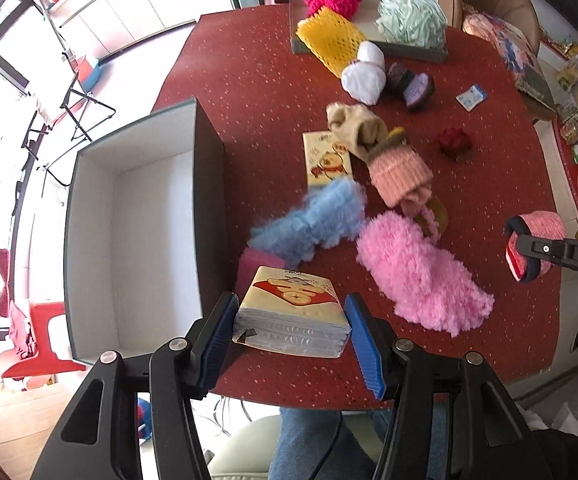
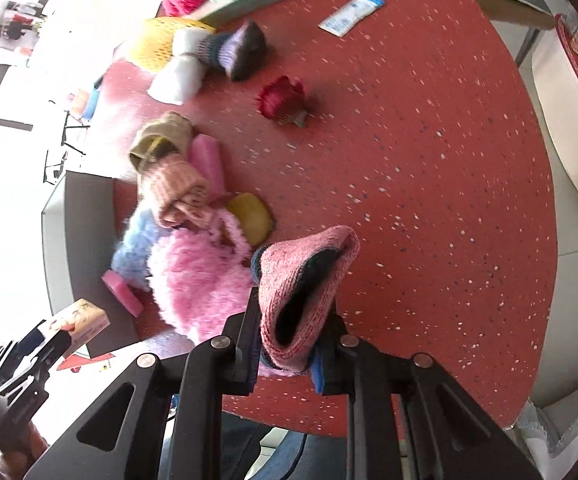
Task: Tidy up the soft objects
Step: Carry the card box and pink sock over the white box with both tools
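My left claw (image 1: 291, 322) is clamped on a flat, glossy tissue pack (image 1: 293, 308), held above the near edge of the speckled red surface (image 1: 257, 92). My right claw (image 2: 289, 344) is clamped on a ribbed pink knit sock (image 2: 305, 280), its toe hidden between the pads. A fluffy pink cloth (image 1: 417, 268) lies near mid-surface.

Ahead of the left gripper (image 1: 291, 322), the blue fluffy piece (image 1: 313, 222) is motion-blurred and covers most of a pink sponge (image 1: 255, 266). Farther ahead, a yellow sponge (image 1: 439, 212) shows only an edge from under the knitted socks (image 1: 385, 152). To its right, the right gripper (image 1: 529, 248) is cut off by the picture's edge. The print on the small blue packet (image 1: 471, 97) is too small to read.
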The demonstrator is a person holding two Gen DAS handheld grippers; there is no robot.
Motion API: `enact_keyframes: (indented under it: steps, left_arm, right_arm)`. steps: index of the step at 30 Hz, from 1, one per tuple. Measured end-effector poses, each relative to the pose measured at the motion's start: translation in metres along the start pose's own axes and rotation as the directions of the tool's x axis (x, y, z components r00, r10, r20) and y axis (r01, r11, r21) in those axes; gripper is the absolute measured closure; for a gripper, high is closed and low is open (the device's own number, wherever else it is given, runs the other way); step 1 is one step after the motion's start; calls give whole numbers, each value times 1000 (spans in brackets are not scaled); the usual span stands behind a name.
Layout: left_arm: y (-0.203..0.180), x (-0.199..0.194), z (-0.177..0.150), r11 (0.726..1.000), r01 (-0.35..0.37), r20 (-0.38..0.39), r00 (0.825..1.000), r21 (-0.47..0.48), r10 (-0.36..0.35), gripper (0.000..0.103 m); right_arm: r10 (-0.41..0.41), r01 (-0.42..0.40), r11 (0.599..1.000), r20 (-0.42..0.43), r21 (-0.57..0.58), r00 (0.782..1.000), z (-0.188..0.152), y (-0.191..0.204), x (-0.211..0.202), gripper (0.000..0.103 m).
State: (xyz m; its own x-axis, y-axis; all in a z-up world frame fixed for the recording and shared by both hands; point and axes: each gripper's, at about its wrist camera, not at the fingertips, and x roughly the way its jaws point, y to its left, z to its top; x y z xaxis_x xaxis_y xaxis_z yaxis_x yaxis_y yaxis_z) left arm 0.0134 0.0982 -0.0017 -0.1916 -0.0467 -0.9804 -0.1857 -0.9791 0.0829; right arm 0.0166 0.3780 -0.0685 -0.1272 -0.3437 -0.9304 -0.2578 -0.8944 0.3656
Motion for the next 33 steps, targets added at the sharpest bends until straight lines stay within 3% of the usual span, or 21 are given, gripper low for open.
enact_keyframes:
  steps: [8, 19, 23, 29, 33]
  left_arm:
    - [34, -1, 16, 1000, 9, 37, 999, -11, -9, 46]
    - [110, 17, 40, 996, 85, 44, 995, 14, -85, 46]
    - [132, 26, 36, 995, 94, 38, 995, 14, -95, 46]
    - [179, 30, 28, 986, 152, 58, 987, -62, -148, 46]
    - [204, 34, 26, 984, 151, 73, 987, -89, -145, 46]
  right_arm:
    - [18, -18, 1000, 47, -17, 999, 7, 40, -7, 82]
    - [-9, 8, 1000, 91, 10, 996, 12, 125, 9, 82]
    - [-27, 29, 999, 74, -32, 997, 8, 167, 23, 82]
    - [-33, 39, 991, 53, -129, 998, 2, 228, 41, 82]
    - [-34, 41, 984, 43, -171, 998, -1, 259, 50, 82]
